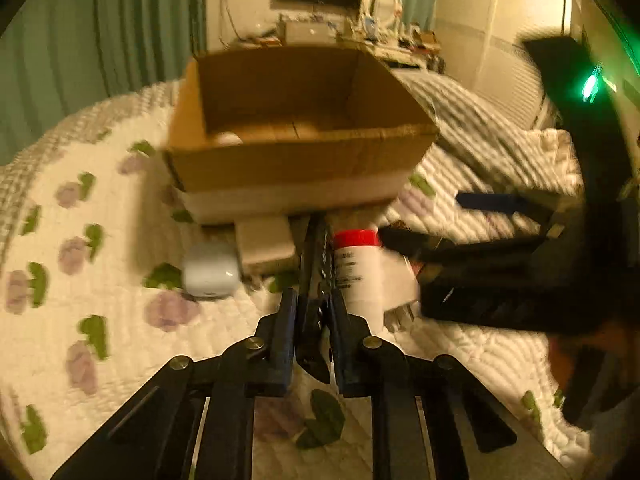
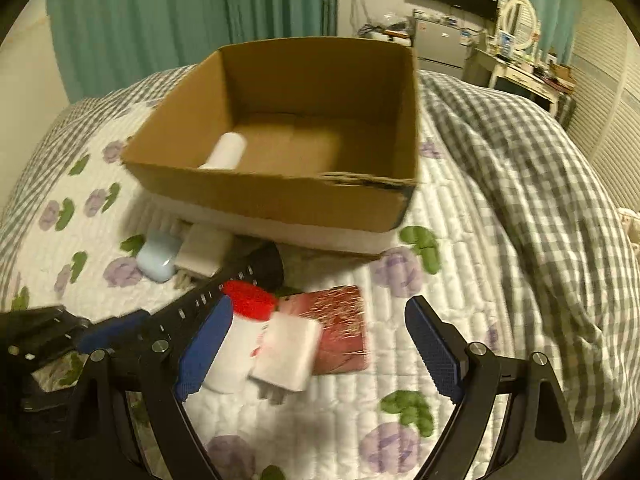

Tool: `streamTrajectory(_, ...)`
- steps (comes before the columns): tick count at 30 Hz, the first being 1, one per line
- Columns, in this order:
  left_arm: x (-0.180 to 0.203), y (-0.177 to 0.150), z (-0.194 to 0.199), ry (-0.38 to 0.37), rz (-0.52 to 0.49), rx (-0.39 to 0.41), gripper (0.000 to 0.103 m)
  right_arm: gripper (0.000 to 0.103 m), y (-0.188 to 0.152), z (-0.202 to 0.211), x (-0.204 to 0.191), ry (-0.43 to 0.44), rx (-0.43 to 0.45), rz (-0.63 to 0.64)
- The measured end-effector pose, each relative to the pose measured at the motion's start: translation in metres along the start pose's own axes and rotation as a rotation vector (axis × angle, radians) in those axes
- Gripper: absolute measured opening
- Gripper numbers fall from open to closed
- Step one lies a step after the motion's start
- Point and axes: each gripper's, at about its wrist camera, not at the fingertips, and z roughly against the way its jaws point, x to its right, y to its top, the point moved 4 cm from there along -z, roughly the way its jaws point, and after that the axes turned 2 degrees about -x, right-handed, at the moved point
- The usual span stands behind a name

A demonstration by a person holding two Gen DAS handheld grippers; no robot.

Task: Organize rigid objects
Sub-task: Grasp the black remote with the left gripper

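The left gripper [image 1: 316, 312] is pinching a black strap-like object [image 1: 318, 248] between its pressed-together fingers, the strap running straight ahead of it toward the cardboard box [image 1: 296, 160]. The right gripper [image 2: 320, 344] is hanging with its fingers spread wide, and just inside its left finger [image 2: 208, 344] a white bottle with a red cap [image 2: 240, 332] is lying beside a white plug adapter [image 2: 288, 356], with a red card [image 2: 344, 332] behind them. The bottle's long axis is pointing roughly ahead of the right gripper, toward the box, so a grasp across its width looks available to the right hand, which seems the nearer free one. A pale blue case [image 2: 158, 258] and a white block [image 2: 204, 252] are sitting ahead and to the left, close against the box front. One white cylinder [image 2: 226, 150] is lying inside the box already.
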Motion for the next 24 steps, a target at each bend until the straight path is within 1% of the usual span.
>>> streamTrajectory(2, -0.002, 0.006, 0.012, 0.012, 0.017, 0.018, 0.015, 0.088, -0.003, -0.002, -0.008, 0.017, -0.011, 0.014)
streamTrajectory(4, -0.009, 0.004, 0.024, -0.004, 0.057, 0.032, 0.015, 0.088, -0.007, -0.006, -0.017, 0.047, -0.033, 0.018)
streamTrajectory(6, -0.01, 0.0, 0.03, -0.011, 0.077, 0.035, 0.015, 0.088, -0.011, -0.01, -0.026, 0.072, -0.052, 0.027)
streamTrajectory(8, -0.012, -0.004, 0.03, 0.011, 0.071, 0.031, 0.015, 0.083, -0.014, -0.016, -0.037, 0.089, -0.067, 0.049)
streamTrajectory(9, -0.01, -0.008, 0.026, 0.023, 0.047, 0.011, 0.015, 0.075, -0.016, -0.019, -0.043, 0.102, -0.077, 0.056)
streamTrajectory(10, -0.009, -0.009, 0.023, 0.022, 0.04, -0.005, 0.015, 0.071, -0.018, -0.024, -0.048, 0.127, -0.094, 0.058)
streamTrajectory(11, -0.011, -0.01, 0.019, 0.012, 0.045, -0.019, 0.015, 0.07, -0.02, -0.028, -0.051, 0.139, -0.11, 0.059)
streamTrajectory(12, -0.012, -0.013, 0.013, 0.0, 0.05, -0.046, 0.015, 0.067, -0.022, -0.034, -0.054, 0.146, -0.127, 0.061)
streamTrajectory(13, -0.014, -0.018, 0.012, -0.001, 0.053, -0.053, 0.015, 0.064, -0.024, -0.039, -0.054, 0.144, -0.137, 0.056)
streamTrajectory(15, -0.017, -0.023, 0.005, -0.008, 0.054, -0.077, 0.016, 0.062, -0.027, -0.044, -0.055, 0.145, -0.141, 0.066)
streamTrajectory(18, -0.024, -0.029, -0.004, 0.002, 0.072, -0.11, 0.018, 0.062, -0.025, -0.049, -0.064, 0.114, -0.147, 0.132)
streamTrajectory(20, -0.027, -0.032, -0.009, -0.015, 0.083, -0.123, 0.019, 0.057, -0.025, -0.052, -0.069, 0.108, -0.144, 0.175)
streamTrajectory(21, -0.026, -0.034, -0.01, -0.012, 0.078, -0.129, 0.019, 0.044, -0.025, -0.052, -0.07, 0.113, -0.147, 0.178)
streamTrajectory(22, -0.024, -0.035, -0.011, -0.008, 0.067, -0.133, 0.019, 0.042, -0.026, -0.051, -0.067, 0.087, -0.141, 0.175)
streamTrajectory(23, -0.023, -0.035, -0.012, 0.0, 0.055, -0.136, 0.019, 0.04, -0.027, -0.05, -0.063, 0.089, -0.139, 0.17)
streamTrajectory(24, -0.021, -0.035, -0.013, 0.006, 0.046, -0.139, 0.019, 0.036, -0.027, -0.047, -0.059, 0.1, -0.14, 0.154)
